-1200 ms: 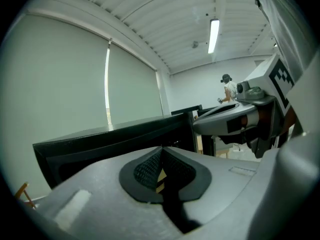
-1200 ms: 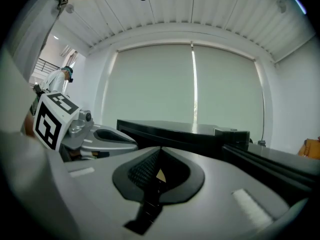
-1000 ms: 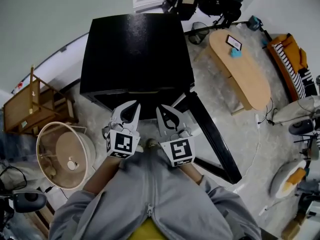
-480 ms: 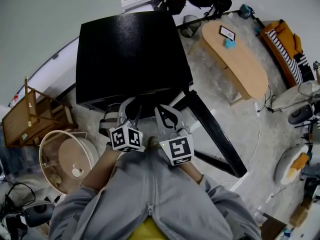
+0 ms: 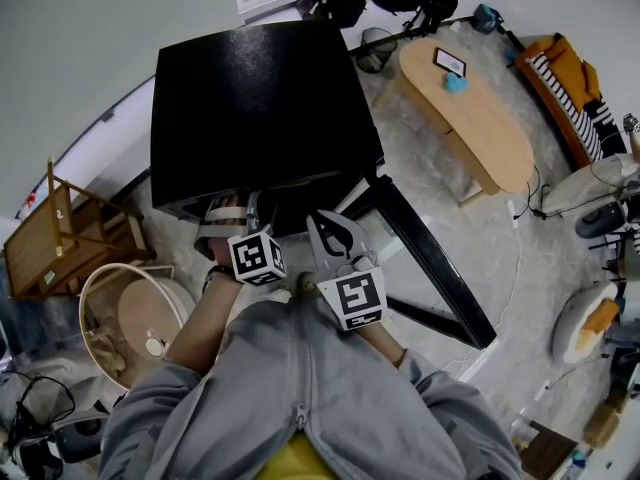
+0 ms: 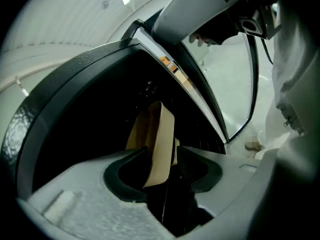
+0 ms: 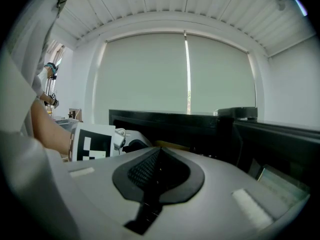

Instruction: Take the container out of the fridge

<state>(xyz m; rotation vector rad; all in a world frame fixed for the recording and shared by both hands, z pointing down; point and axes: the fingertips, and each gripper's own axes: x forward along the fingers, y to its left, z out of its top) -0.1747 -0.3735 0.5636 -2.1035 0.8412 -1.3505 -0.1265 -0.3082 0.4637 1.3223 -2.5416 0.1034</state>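
Left fingers (image 6: 122, 176): spreading open at this moment, released; a dark gap shows between one pad and the thing between them.
Between them: the tan container (image 6: 156, 139), seen edge-on, its thin rim standing up between the two pads.
Container's place: inside the black fridge (image 5: 250, 98), just behind its front opening.
Right fingers (image 7: 150, 171): clenched together, pad against pad, with nothing between them.
Hidden at the left: the pads cover the container's lower part. The fridge interior is too dark to show which shelf carries it.
Hidden from the head view: the fridge top covers the container altogether and cuts off the tips of the left gripper (image 5: 238, 223).
Hard to make out: whether the container touches the other pad.
Left arm: bare forearm stretched forward out of a grey sleeve, the gripper rolled to one side and pushed in under the fridge's front edge.
Right arm: drawn in close to the body. The right gripper (image 5: 322, 223) points at the fridge's front edge, outside it, beside the open fridge door (image 5: 430, 268).
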